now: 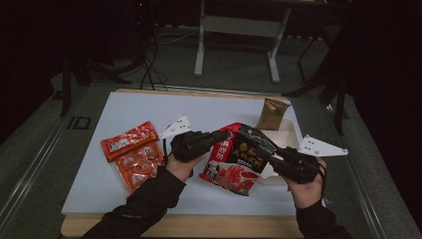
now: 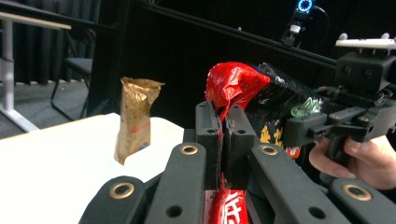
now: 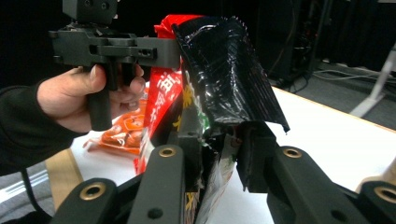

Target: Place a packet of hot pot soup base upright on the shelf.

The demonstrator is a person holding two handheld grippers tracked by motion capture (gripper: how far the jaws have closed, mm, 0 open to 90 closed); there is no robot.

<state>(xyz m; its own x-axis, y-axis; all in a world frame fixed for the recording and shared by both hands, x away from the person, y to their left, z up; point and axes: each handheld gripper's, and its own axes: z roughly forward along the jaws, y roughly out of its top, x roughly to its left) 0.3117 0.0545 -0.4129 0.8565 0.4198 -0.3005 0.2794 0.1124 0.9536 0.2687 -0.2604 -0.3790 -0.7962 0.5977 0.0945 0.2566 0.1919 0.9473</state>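
The tabletop (image 1: 99,189) is noted beneath a red-and-black snack bag (image 1: 239,159), held above it between both tongs, its long axis running from upper edge down toward the person. The left tongs (image 2: 223,135) are clamped shut on its red top corner. The right tongs (image 3: 224,154) are seen part-open around the black edge; contact cannot be confirmed.

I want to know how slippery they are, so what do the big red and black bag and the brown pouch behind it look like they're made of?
Red and black bag: glossy plastic film, creased, with bright glare. Brown pouch: crinkled, dull-gold, perhaps paper or foil laminate.
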